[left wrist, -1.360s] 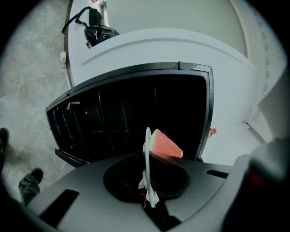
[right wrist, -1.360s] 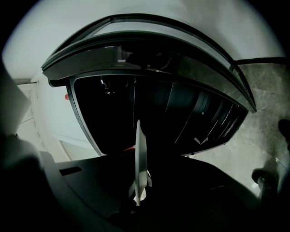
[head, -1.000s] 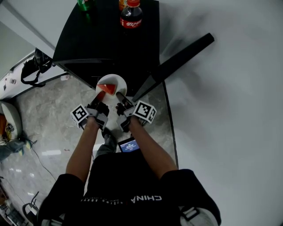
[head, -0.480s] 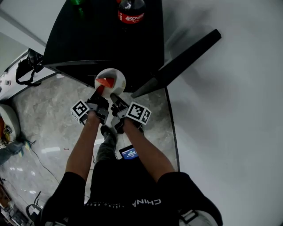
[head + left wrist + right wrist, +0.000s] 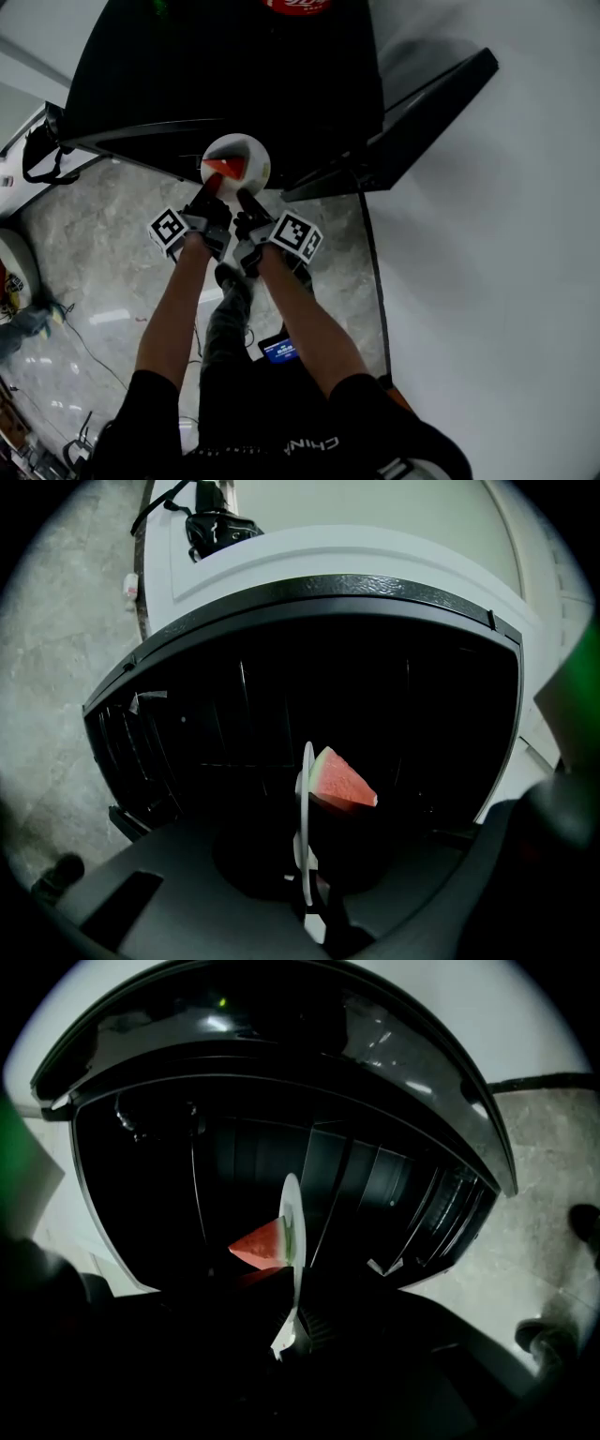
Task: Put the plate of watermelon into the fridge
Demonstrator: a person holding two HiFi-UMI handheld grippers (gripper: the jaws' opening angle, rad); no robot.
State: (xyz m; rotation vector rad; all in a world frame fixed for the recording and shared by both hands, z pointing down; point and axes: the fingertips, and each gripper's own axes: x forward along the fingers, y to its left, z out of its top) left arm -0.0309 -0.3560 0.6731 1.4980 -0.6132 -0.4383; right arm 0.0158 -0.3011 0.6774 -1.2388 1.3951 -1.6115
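A small white plate (image 5: pixel 246 150) carries a red watermelon wedge (image 5: pixel 225 168). Both grippers hold it by its near rim, at the dark opening of a black fridge (image 5: pixel 234 75) whose door (image 5: pixel 422 103) stands open to the right. The left gripper (image 5: pixel 210 190) is shut on the rim's left side, the right gripper (image 5: pixel 244 199) on its right side. In the left gripper view the plate (image 5: pixel 305 827) shows edge-on, with the wedge (image 5: pixel 342 782) on its right. The right gripper view has the plate (image 5: pixel 292 1232) edge-on too, the wedge (image 5: pixel 262 1241) on its left. Behind it lies the dark fridge interior (image 5: pixel 244 1157).
A cola bottle (image 5: pixel 300 5) and a green bottle (image 5: pixel 155 6) stand on the fridge top. A black bag (image 5: pixel 42 150) lies on a white counter to the left. A white wall (image 5: pixel 506 234) runs along the right. The floor (image 5: pixel 103 262) is marble, with a blue-lit screen (image 5: pixel 278 351) below.
Both grippers have carried the plate forward to the fridge opening. The fridge and its open door now fill more of the head view.
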